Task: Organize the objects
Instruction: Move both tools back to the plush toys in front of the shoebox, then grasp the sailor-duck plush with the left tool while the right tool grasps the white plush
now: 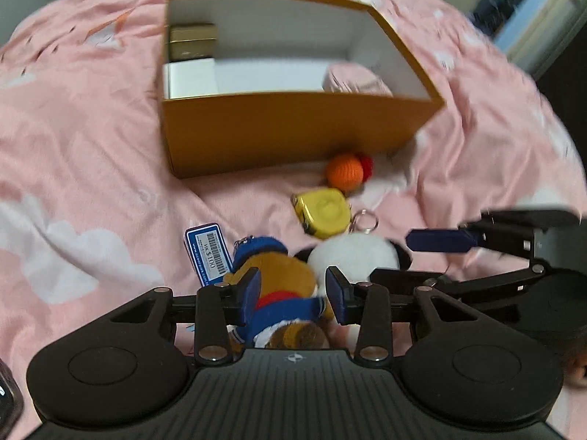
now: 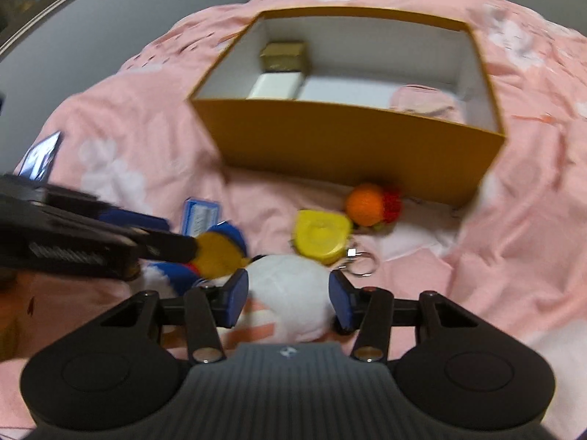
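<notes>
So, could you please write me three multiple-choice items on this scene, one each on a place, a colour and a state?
1. Where is the orange ball?
A. in the box
B. on the bedding by the box's front wall
C. in a gripper

2. What colour is the box outside?
A. mustard
B. green
C. black

3. How is the right gripper?
A. shut flat
B. out of view
C. astride the white plush

B: it lies outside the wall.
A: its walls are mustard.
C: a finger sits on either side.

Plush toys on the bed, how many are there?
2. A brown plush in blue sits between the left gripper's fingers; a white panda plush beside it, between the right gripper's. Others may be hidden.
</notes>
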Demonstrator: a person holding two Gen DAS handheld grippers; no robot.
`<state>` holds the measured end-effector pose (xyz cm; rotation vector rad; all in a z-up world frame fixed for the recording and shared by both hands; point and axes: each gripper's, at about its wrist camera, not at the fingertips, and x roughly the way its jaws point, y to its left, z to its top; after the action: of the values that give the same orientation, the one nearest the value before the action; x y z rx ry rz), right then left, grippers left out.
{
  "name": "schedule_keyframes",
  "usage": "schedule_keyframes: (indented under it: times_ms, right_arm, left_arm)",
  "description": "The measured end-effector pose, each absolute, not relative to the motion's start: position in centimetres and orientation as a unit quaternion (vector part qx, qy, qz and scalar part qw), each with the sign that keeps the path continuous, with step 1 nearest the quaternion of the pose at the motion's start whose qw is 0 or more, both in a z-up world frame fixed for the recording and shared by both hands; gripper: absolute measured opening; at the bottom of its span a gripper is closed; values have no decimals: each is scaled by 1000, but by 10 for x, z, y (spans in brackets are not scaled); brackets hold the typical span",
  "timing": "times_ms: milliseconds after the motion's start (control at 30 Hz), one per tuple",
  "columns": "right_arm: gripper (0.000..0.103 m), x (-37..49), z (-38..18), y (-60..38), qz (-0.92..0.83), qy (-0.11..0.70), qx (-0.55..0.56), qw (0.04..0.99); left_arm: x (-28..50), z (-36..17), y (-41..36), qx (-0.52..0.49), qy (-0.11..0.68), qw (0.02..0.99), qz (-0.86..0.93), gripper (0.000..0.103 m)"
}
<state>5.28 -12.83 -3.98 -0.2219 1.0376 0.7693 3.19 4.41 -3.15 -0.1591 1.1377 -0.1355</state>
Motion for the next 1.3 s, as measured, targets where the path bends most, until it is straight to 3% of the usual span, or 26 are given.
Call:
schedule_keyframes:
  times_ms: [133,200,333,467,533,833,967,1033,1100,1200,1300]
  right_arm:
    - [56,43,-48,-110,379,482,-152,775]
    - [68,38,-51,-100,391,476,-178,767]
    - [80,27,-59,-82,401,454,-245,757]
    - [81,24,-67,-74,383,434,-292,761]
    - [80,29,-65,-80,377,439,-279,766]
    - [47,49,-41,-138,324,457,-196,805]
    - [41,51,-36,-151,299,453,-193,817]
    - [38,53,-35,-156,289,453,-194,821]
    - [32,56,-34,-162,277,451,-196,825]
    - [24,58,-35,-172,254,442,-212,834]
    - [24,62,-42,-183,236,451,-224,831]
  left_arm:
    - [29,-39,41,-45,554,829,-64,43]
    - [27,-42,43,-40,558,826,-62,47]
    - [25,-44,43,-16,558,829,-37,51]
    - [25,-42,41,41,549,835,18,35]
    - [26,-48,43,54,555,829,34,34]
    - [26,-36,55,-24,527,849,-3,34]
    - [25,-27,44,-33,513,856,-45,34]
    - [25,-26,32,-9,516,854,-64,39]
    - [25,-30,15,28,524,848,-81,52]
    - [27,-40,-5,84,537,834,-95,57]
    - [26,-49,-21,142,550,816,-108,61]
